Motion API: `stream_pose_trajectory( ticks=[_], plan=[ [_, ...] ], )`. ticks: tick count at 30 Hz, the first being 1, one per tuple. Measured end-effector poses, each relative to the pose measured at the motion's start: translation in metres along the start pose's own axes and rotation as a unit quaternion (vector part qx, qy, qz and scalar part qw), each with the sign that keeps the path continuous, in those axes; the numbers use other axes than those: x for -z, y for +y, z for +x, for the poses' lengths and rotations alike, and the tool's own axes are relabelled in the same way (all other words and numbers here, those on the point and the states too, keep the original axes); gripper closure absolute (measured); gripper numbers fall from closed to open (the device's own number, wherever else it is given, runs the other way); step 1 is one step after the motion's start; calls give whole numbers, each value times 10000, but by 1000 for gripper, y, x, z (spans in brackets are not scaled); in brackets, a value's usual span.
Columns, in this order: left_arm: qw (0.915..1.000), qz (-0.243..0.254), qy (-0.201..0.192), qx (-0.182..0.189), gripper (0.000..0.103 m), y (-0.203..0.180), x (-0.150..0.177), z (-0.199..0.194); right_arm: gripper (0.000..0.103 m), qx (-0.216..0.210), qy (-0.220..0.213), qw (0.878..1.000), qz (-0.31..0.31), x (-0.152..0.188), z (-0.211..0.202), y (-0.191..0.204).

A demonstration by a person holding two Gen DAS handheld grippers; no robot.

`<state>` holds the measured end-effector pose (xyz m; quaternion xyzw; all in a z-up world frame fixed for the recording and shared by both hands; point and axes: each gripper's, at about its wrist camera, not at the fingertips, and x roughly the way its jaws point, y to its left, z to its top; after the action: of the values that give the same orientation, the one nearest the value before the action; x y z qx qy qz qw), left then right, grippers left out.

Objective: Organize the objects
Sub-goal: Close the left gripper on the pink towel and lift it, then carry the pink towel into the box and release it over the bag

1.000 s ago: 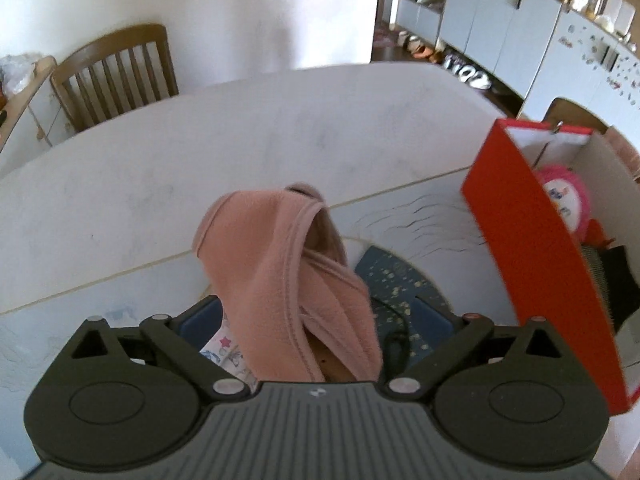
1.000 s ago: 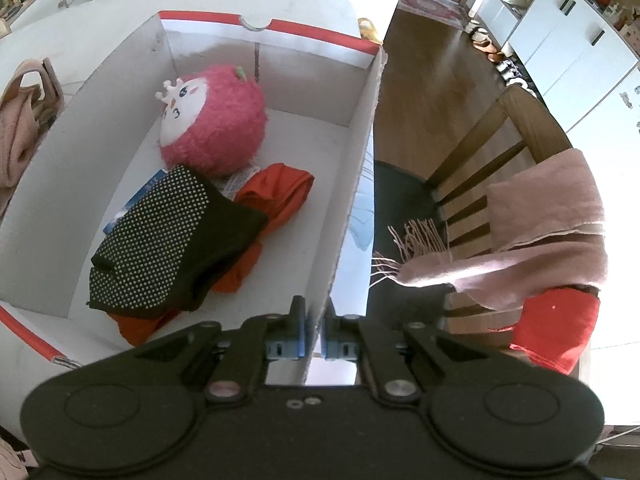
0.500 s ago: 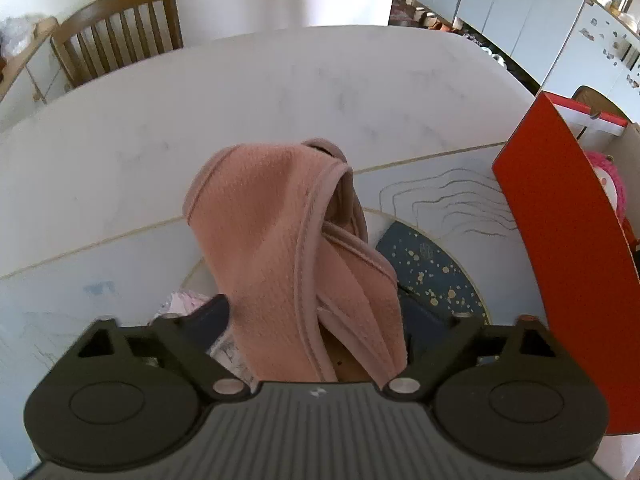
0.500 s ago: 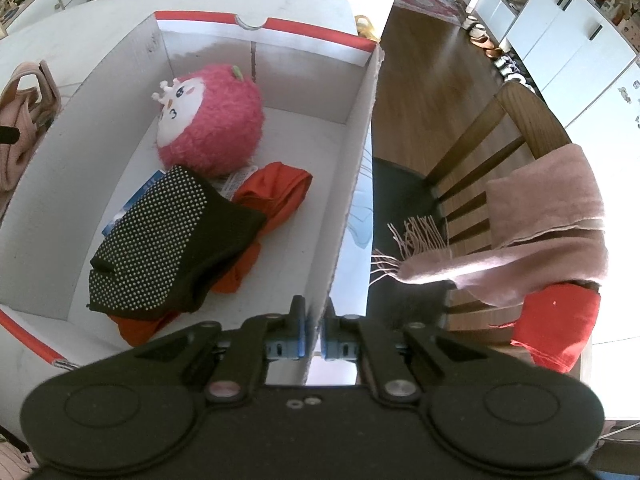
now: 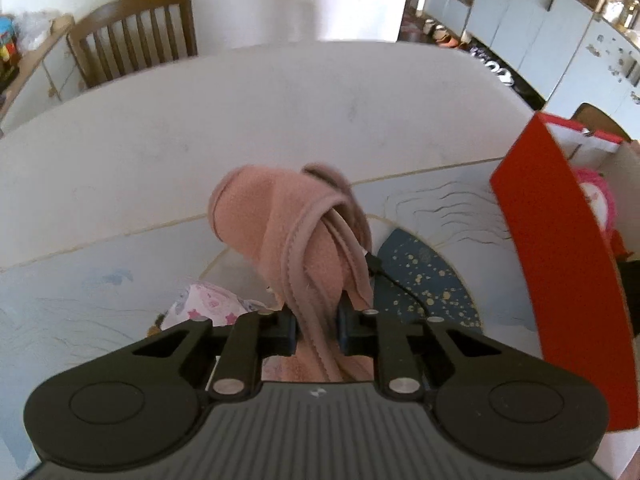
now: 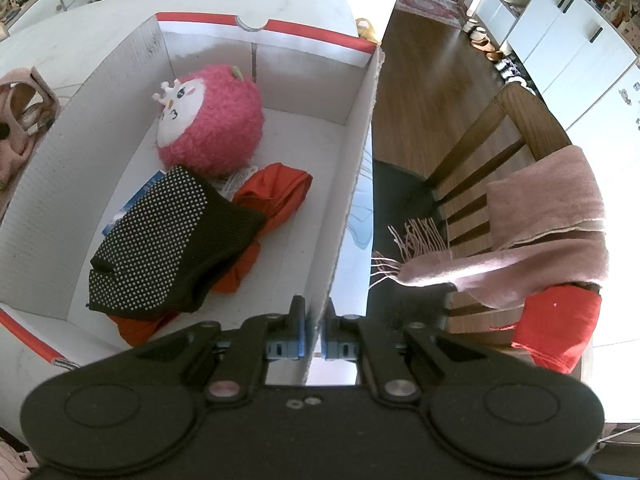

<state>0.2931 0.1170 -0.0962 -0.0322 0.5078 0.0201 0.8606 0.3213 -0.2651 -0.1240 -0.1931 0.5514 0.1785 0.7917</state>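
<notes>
the left gripper [image 5: 317,334] has just been closing its jaws, and the pads now pinch a pink fleece [image 5: 296,236] between them. the fleece stands bunched up ahead of the gripper, its folded loops rising over the surface [image 5: 160,152]. just left of the gripper a white cloth with pink stars [image 5: 208,306] lies partly hidden. to the right, a thin black cable [image 5: 396,282] runs across a dark blue mat with gold specks [image 5: 424,276]. farther right stands the red outer wall of the box [image 5: 560,264], with a glimpse of the pink plush [image 5: 600,200] inside. a wooden chair [image 5: 136,36] stands at the far edge of the surface.

the right gripper [image 6: 316,338] is clenched on the box wall [image 6: 352,200], the thin cardboard edge squeezed between its blue pads. inside the box lie a round pink plush with a white face, a black dotted glove [image 6: 168,244] in front of it, and an orange cloth [image 6: 276,196] partly under the glove. a blue and white card [image 6: 140,196] peeks out beside the glove. past the box's left wall the pink fleece shows at the frame edge. right of the box, off the surface, a second chair [image 6: 500,140] carries a pale pink scarf [image 6: 532,232] with a fringe, and a red cloth [image 6: 556,328] hangs below it.
</notes>
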Motion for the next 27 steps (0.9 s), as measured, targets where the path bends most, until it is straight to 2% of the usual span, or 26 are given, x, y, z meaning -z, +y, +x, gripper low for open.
stream_pose_trajectory(
  ticks=[5, 16, 27],
  plan=[
    [9997, 100, -176, 120, 86, -1, -5, -36, 98, -17, -36, 10000, -23, 1, 0, -1],
    [9950, 304, -887, 341, 86, -11, -20, -113, 98, -57, -98, 9999, -110, 2, 0, -1],
    [9885, 454, -1332, 545, 86, -32, -35, -154, 98, -83, -136, 9997, -179, 3, 0, -2]
  ],
)
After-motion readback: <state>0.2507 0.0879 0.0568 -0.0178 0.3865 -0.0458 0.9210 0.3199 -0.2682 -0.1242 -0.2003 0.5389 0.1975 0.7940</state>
